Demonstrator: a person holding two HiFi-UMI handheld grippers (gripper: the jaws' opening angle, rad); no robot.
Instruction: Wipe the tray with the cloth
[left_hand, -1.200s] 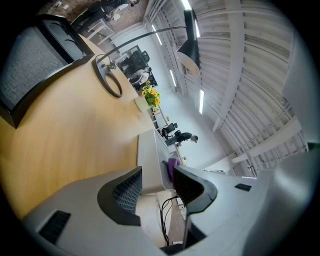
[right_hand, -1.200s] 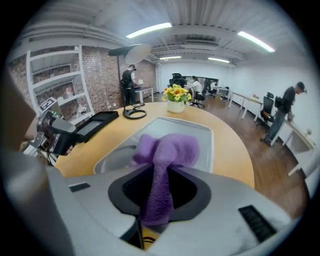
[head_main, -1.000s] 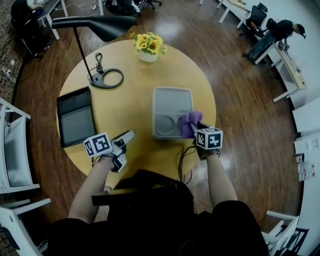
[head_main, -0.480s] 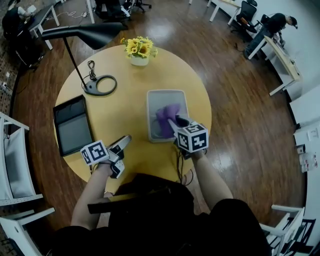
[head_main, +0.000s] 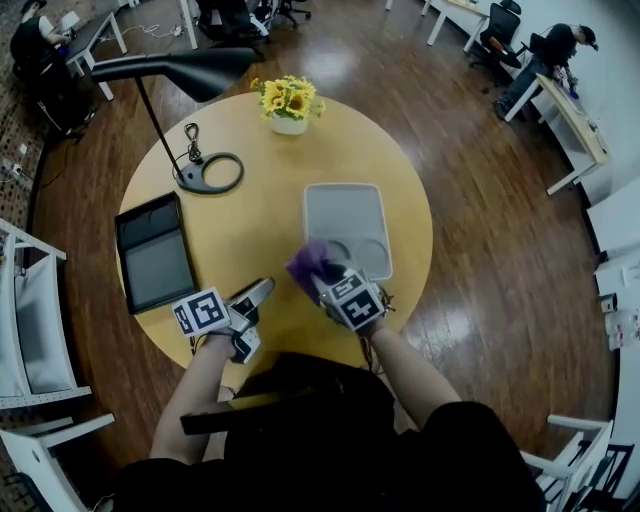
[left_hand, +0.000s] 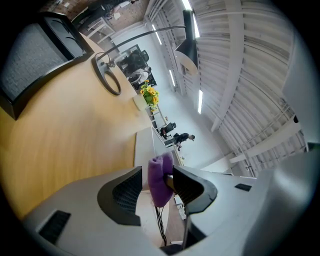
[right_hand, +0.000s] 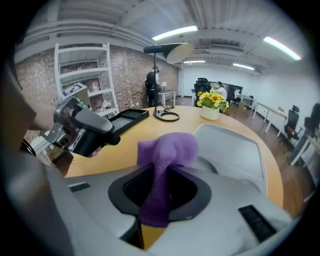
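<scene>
The right gripper (head_main: 328, 280) pinches the purple cloth (head_main: 312, 262) in half-closed jaws. A bunched wad juts forward as a wiping pad at the 7 o'clock corner of the grey tray (head_main: 345, 208). The left gripper (head_main: 258, 291) rests wide and empty at the tabletop's (head_main: 255, 230) 7 o'clock edge, probably parked clear of the strokes.

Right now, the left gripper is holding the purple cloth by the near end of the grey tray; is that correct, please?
Not quite: it is the right gripper, not the left, that holds the purple cloth by the near end of the grey tray. The right gripper view shows its jaws closed on the cloth; the left gripper is open and empty.
</scene>
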